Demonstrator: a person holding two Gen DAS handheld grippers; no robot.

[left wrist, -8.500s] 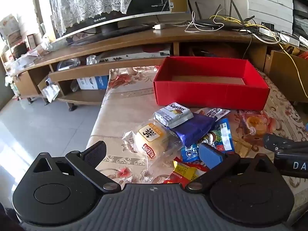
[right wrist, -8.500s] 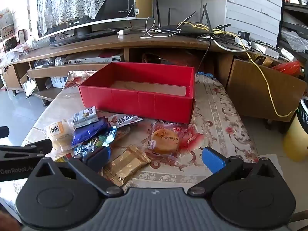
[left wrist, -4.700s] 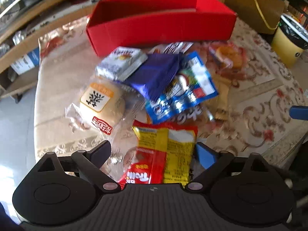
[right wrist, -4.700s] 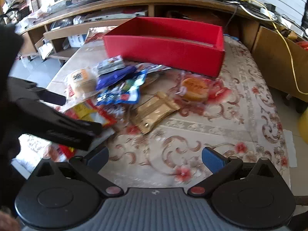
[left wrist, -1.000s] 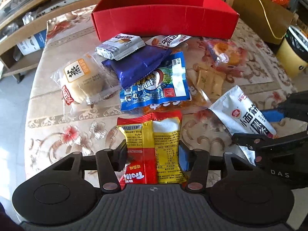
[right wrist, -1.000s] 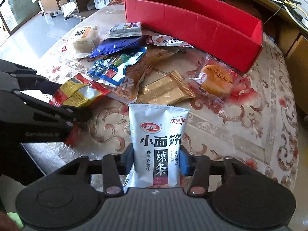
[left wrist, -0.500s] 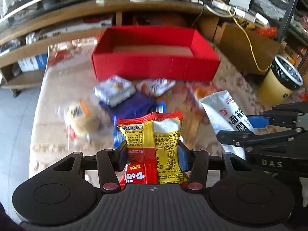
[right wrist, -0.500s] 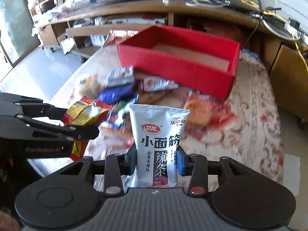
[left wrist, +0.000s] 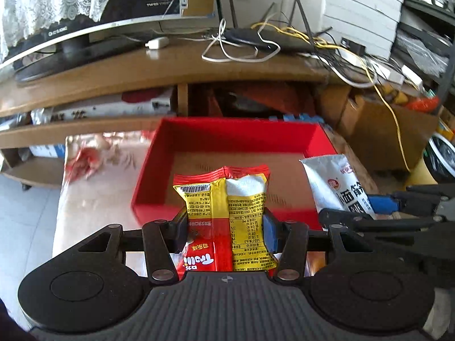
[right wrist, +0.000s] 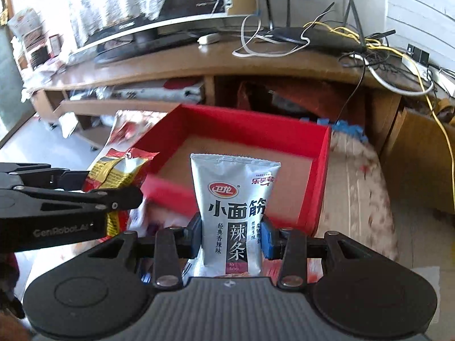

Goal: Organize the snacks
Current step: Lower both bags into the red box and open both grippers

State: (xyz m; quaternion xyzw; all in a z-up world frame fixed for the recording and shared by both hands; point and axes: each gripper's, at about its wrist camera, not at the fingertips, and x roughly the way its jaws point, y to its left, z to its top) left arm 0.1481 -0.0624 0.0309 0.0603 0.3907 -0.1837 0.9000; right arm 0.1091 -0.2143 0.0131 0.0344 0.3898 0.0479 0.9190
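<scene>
My left gripper (left wrist: 224, 230) is shut on a red and yellow snack packet (left wrist: 224, 216) and holds it in the air at the front wall of the red box (left wrist: 227, 139). My right gripper (right wrist: 231, 237) is shut on a silver snack pouch (right wrist: 233, 210) with black Chinese characters, held up in front of the red box (right wrist: 321, 176). The box floor is bare brown cardboard. The pouch also shows at the right of the left wrist view (left wrist: 335, 184); the packet shows at the left of the right wrist view (right wrist: 119, 167). The other snacks on the table are mostly hidden below the grippers.
The floral tablecloth (left wrist: 93, 187) lies around the box. Behind it stands a wooden TV stand (left wrist: 159, 74) with a monitor, routers and tangled cables. A cardboard box (left wrist: 386, 130) and a yellow bin (left wrist: 438, 159) stand at the right.
Both grippers have lifted their snacks off the table and moved forward up to the red box, which now fills the middle of both views. Both stayed shut.
</scene>
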